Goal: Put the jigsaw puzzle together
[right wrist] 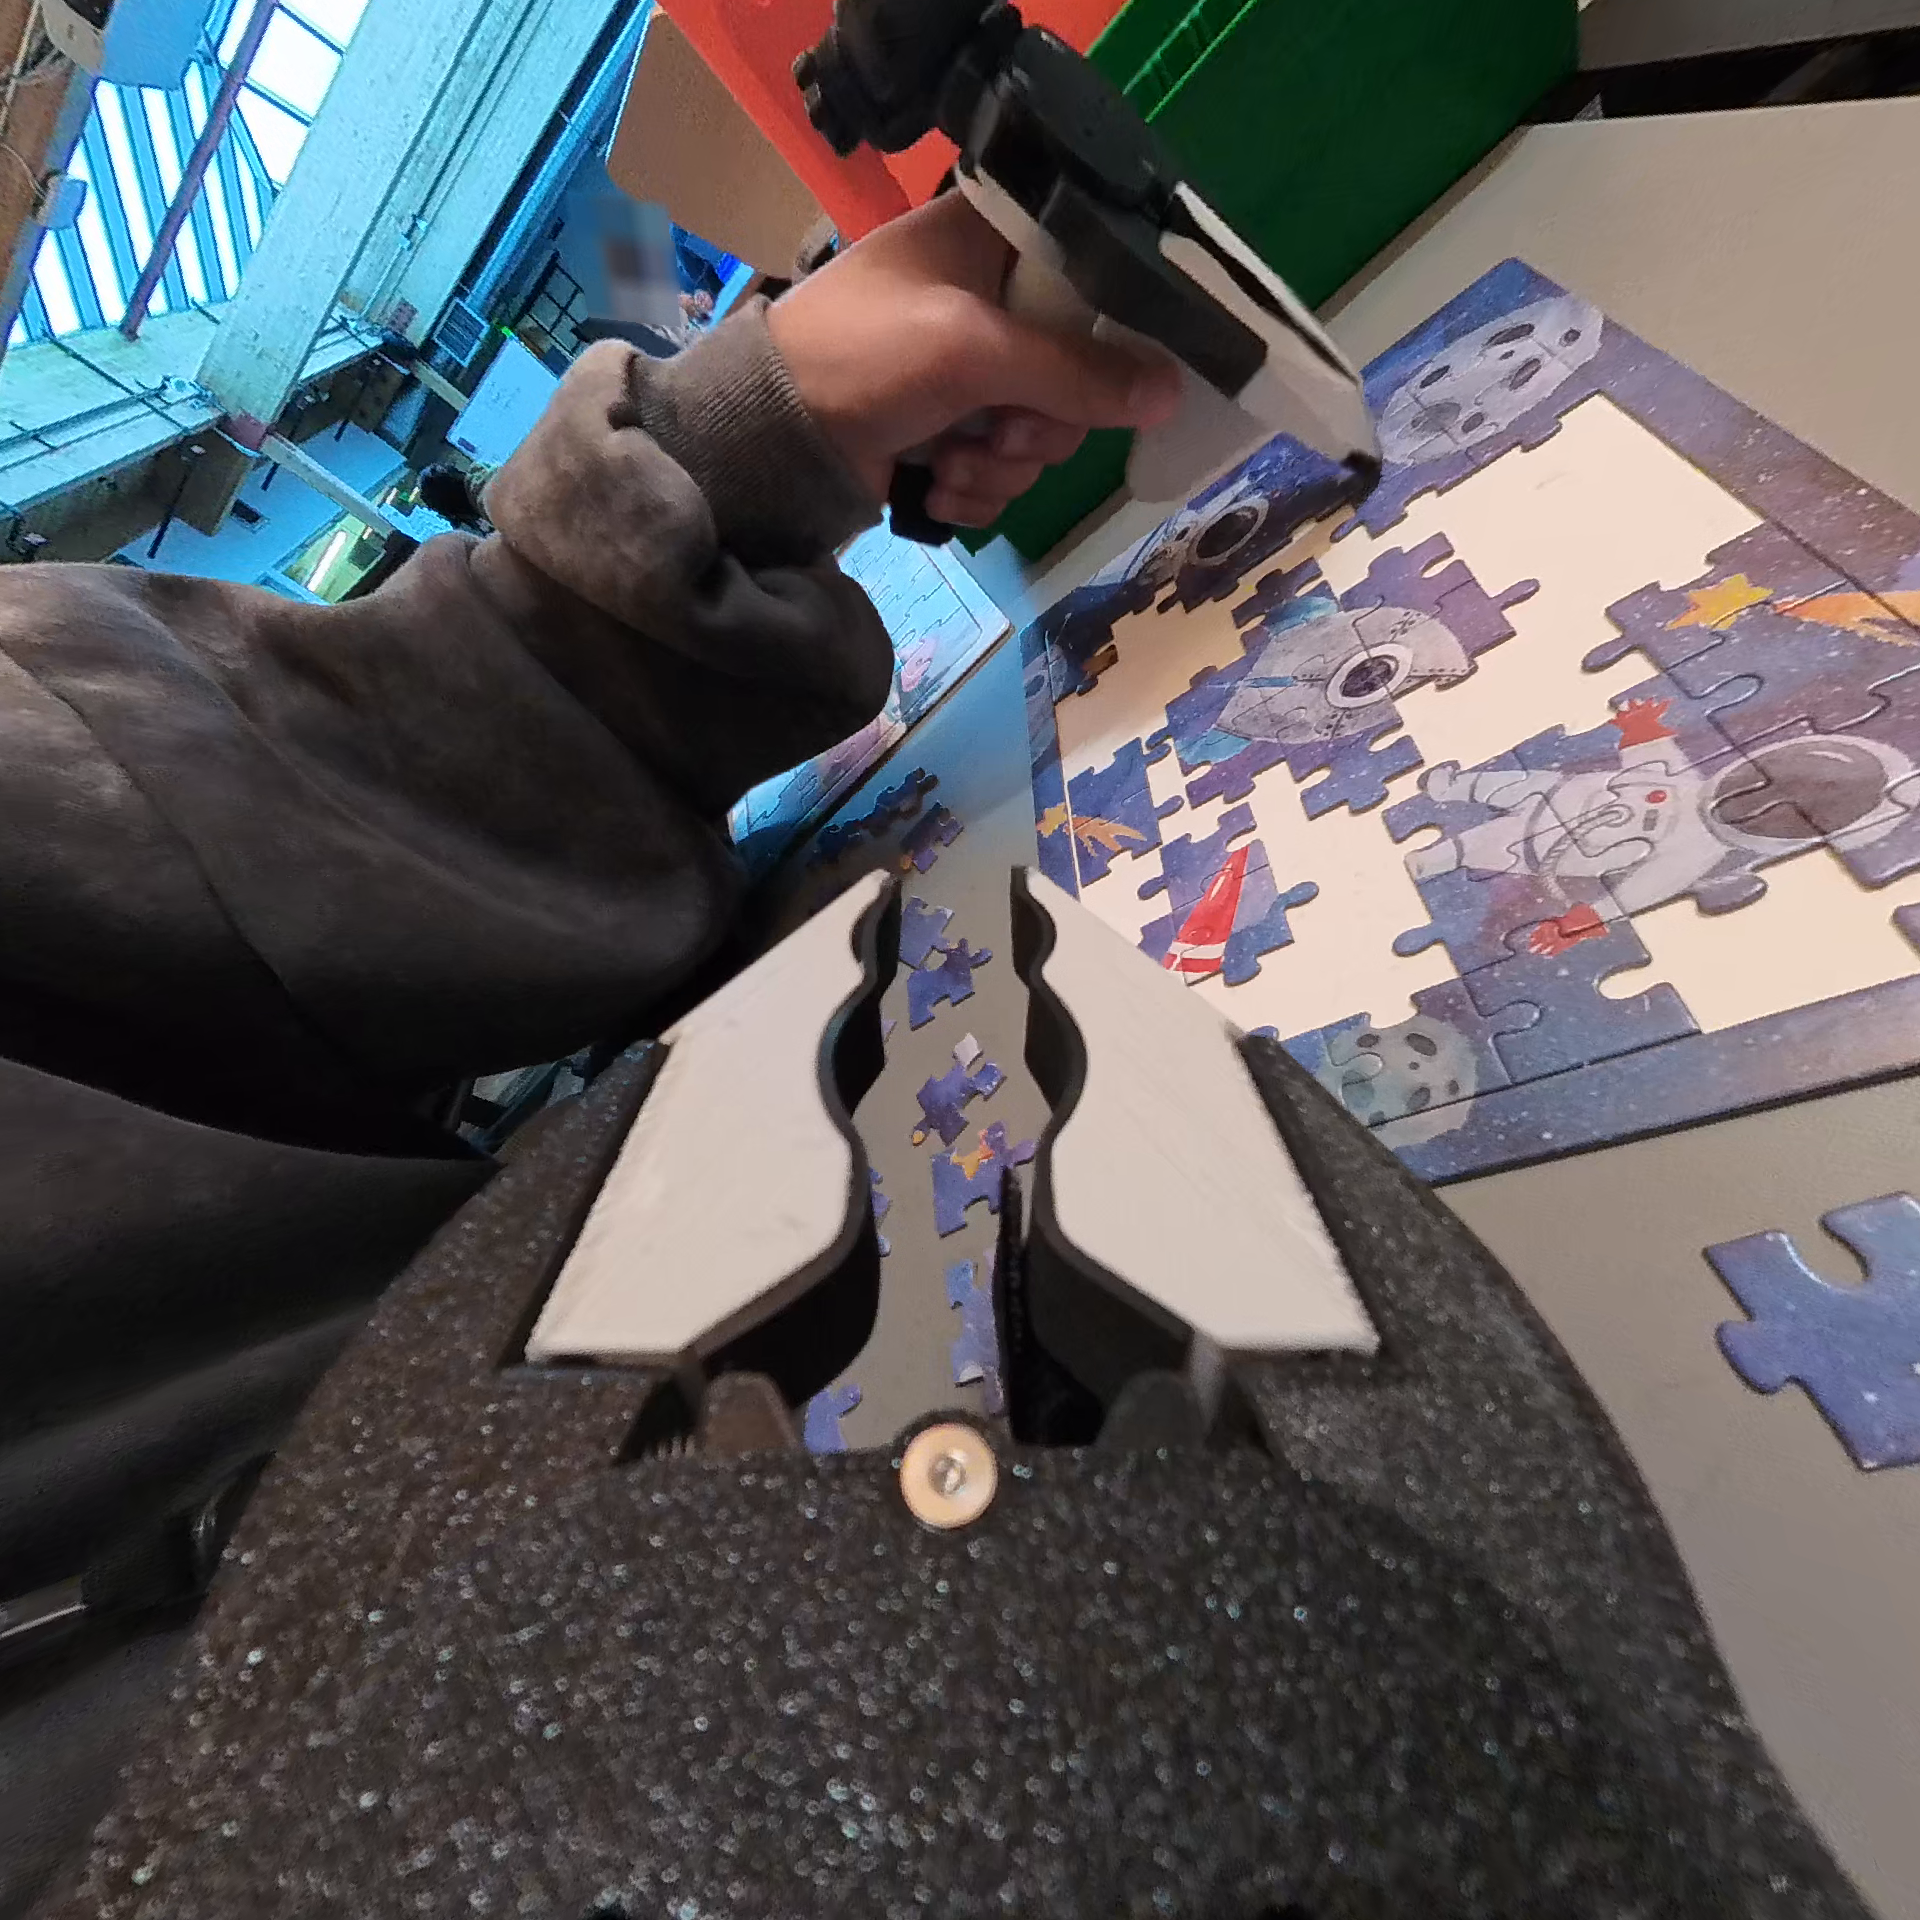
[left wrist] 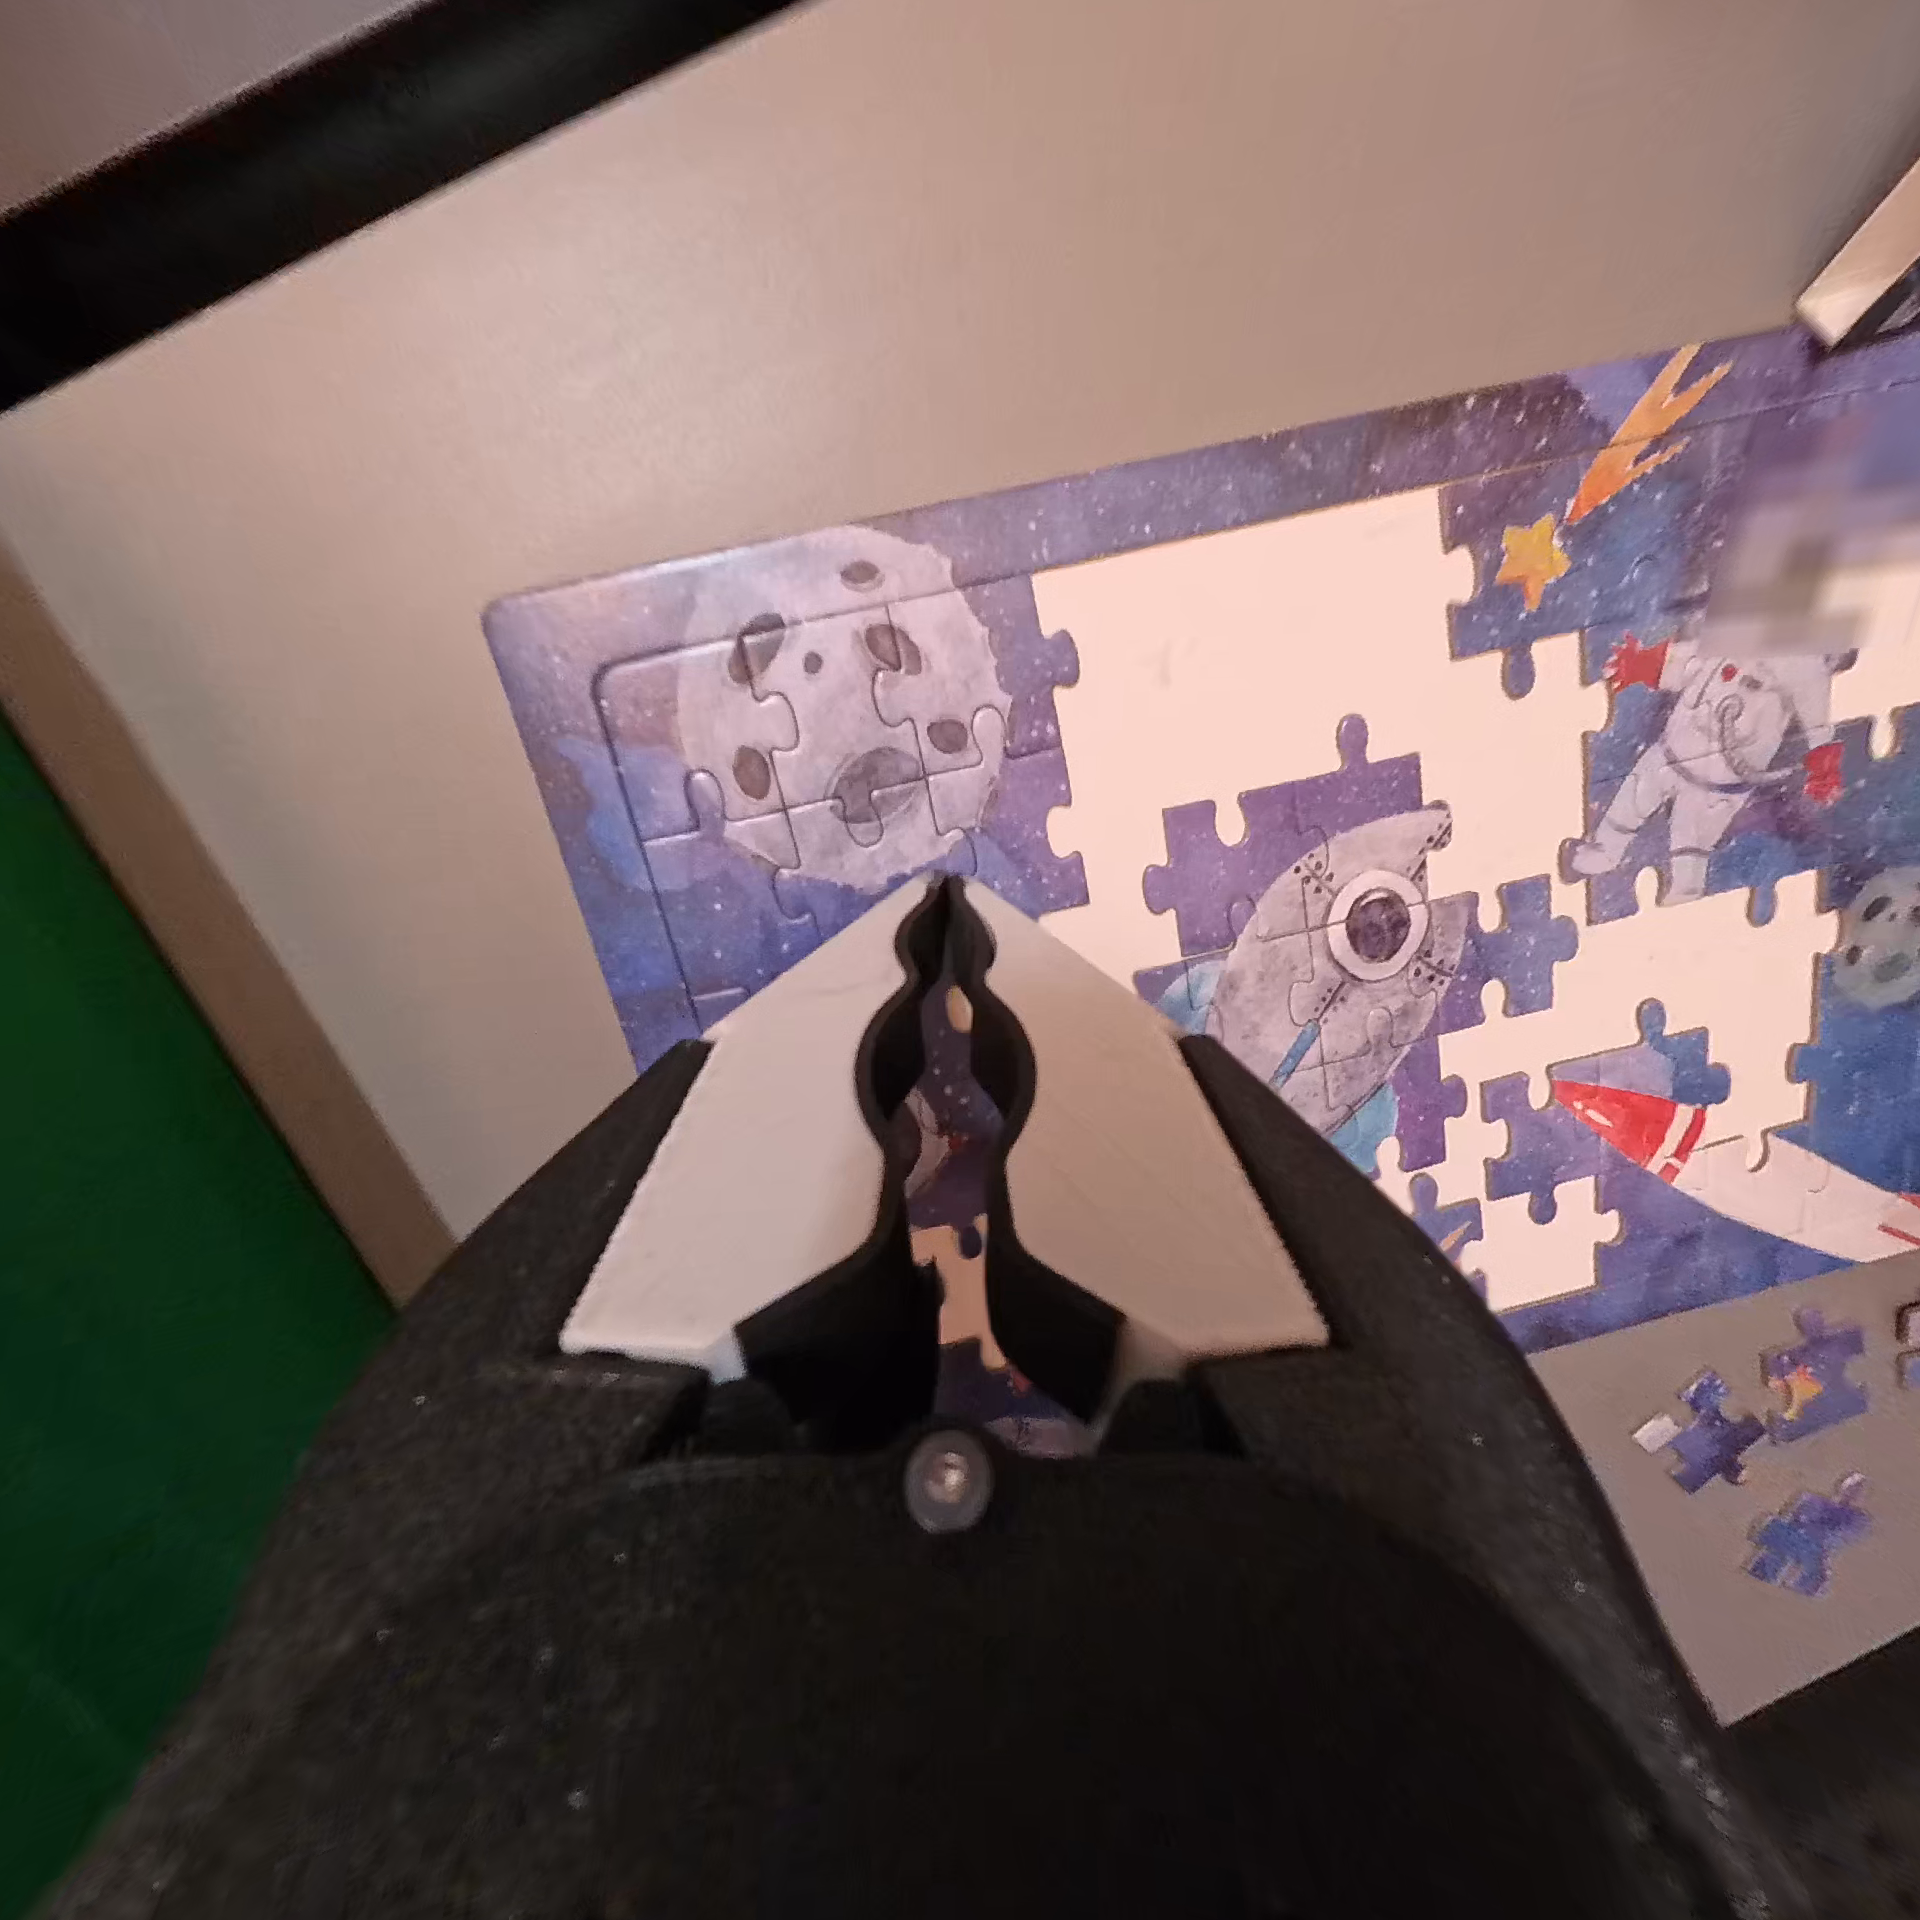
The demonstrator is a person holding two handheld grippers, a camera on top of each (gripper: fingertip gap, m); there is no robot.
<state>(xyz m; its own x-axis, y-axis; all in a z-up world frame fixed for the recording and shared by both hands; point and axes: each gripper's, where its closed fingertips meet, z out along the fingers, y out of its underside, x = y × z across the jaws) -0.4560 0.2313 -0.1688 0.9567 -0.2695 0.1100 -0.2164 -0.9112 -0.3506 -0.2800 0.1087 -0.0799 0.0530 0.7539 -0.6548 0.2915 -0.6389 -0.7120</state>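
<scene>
The left gripper (left wrist: pixel 948 883), fingers pinching a puzzle piece (right wrist: pixel 1262 488), is lowered flat over its gap in the jigsaw puzzle (left wrist: pixel 1247 665) on the desk (left wrist: pixel 831 364). The right gripper (right wrist: pixel 954 883), fingers spread, hovers above loose pieces (right wrist: pixel 951 1081).

My left gripper (left wrist: pixel 948 883) has a coarse, speckled black body, matt like grit, with smooth white plastic fingers (left wrist: pixel 769 1122) lined in black rubbery pads; a shiny metal screw (left wrist: pixel 940 1481) sits at its base. My right gripper (right wrist: pixel 954 883) looks the same. The jigsaw puzzle (left wrist: pixel 1299 862) looks like printed cardboard with a slight sheen, its bare tray white and matt. The tabletop (left wrist: pixel 520 416) is smooth, matt grey. The sleeve (right wrist: pixel 436 727) is soft brushed cloth, ribbed at the cuff. Loose pieces (right wrist: pixel 951 1091) near the table's edge look like thin card.
</scene>
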